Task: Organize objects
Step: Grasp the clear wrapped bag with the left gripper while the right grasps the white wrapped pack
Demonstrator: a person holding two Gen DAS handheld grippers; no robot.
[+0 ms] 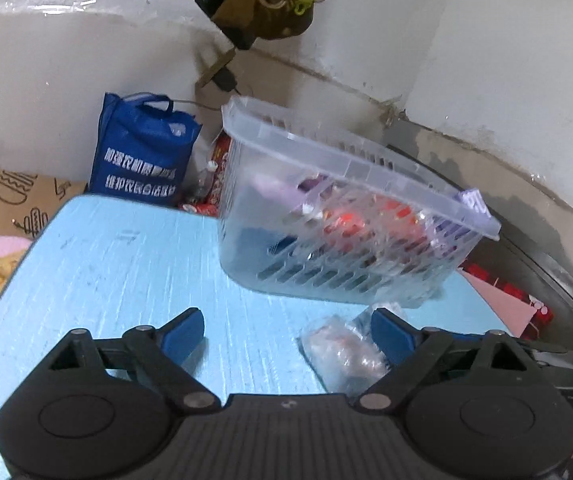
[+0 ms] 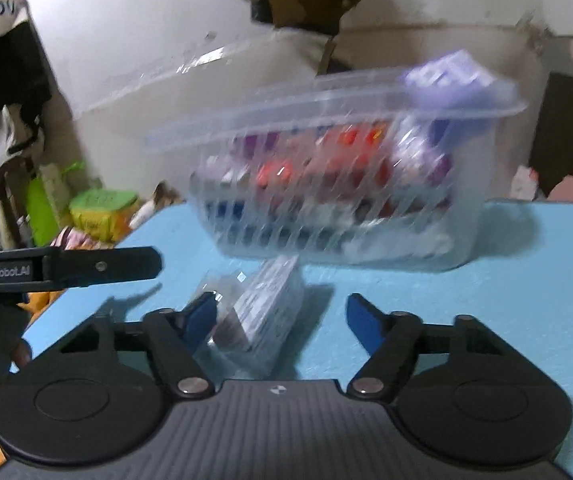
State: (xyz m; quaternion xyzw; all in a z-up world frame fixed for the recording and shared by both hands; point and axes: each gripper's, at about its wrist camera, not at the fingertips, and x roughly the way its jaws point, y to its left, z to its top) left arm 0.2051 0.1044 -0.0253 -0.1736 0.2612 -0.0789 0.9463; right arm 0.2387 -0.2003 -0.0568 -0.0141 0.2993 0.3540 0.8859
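Observation:
A clear slotted plastic basket (image 1: pixel 366 164) (image 2: pixel 326 100) stands on the light blue table (image 1: pixel 126 260) (image 2: pixel 526 280), holding red, purple and blue packets. In front of it a clear plastic-wrapped packet (image 1: pixel 338 356) (image 2: pixel 266 312) lies on the table. My left gripper (image 1: pixel 286 332) is open, and the packet rests just inside its right finger. My right gripper (image 2: pixel 282 320) is also open, with the packet between its fingers and close against the left one. The right wrist view is blurred.
A blue tote bag (image 1: pixel 142 156) and a cardboard box (image 1: pixel 14 200) sit beyond the table's far left edge. A brown bag (image 1: pixel 262 4) hangs on the wall. Red boxes (image 1: pixel 526 300) lie to the right. The left tool's black bar (image 2: pixel 66 268) juts in.

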